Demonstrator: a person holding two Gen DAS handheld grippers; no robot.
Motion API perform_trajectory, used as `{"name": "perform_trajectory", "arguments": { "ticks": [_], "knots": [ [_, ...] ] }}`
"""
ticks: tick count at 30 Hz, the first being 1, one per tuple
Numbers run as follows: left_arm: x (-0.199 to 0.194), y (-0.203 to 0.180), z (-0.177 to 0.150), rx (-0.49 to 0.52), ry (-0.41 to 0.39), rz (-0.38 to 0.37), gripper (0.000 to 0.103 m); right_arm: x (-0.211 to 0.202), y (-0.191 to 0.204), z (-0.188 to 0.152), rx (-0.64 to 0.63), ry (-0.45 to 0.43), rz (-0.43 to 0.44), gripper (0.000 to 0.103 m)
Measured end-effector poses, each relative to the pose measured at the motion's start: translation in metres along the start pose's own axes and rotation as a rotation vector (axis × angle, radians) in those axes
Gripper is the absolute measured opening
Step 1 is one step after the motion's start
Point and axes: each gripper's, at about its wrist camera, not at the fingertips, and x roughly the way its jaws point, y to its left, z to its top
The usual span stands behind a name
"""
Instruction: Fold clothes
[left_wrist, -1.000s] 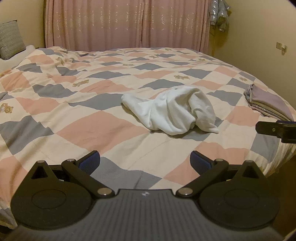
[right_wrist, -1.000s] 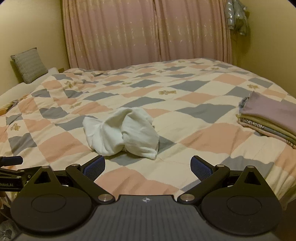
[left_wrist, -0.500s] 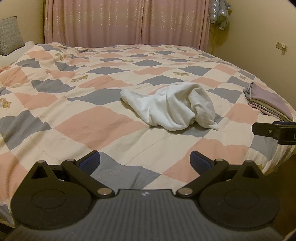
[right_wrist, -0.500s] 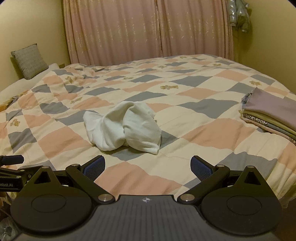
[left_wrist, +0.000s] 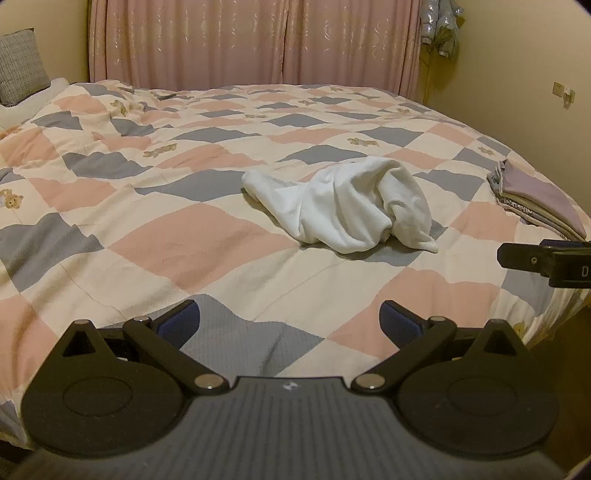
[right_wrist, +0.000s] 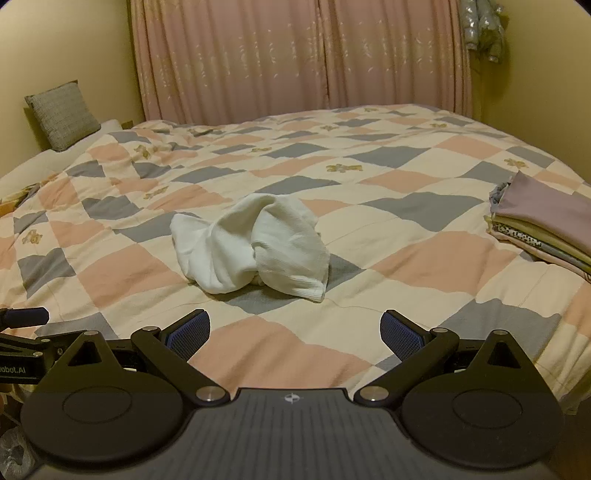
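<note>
A crumpled white garment (left_wrist: 341, 206) lies mid-bed (left_wrist: 147, 229), toward the near edge. Folded clothes (right_wrist: 546, 225) are stacked at the right edge. Left claw (left_wrist: 290, 321) and right claw (right_wrist: 295, 332) hover released, empty.

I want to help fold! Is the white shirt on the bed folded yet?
Not yet. The white garment lies crumpled in a lumpy heap on the quilt, unlike the flat folded pile beside it.

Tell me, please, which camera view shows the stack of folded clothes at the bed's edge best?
The right wrist view: the stack of folded clothes looks large there, with its mauve top piece and separate layers distinct. The left wrist view shows the same stack smaller, squeezed toward the right rim, layers harder to tell apart.
</note>
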Motion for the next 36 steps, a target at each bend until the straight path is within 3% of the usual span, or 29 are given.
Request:
{"name": "perform_trajectory", "arguments": {
  "ticks": [36],
  "knots": [
    [0.01, 0.0, 0.001, 0.019, 0.015, -0.004, 0.102, 0.015, 0.005, 0.002, -0.019, 0.022, 0.02, 0.101]
  ]
}}
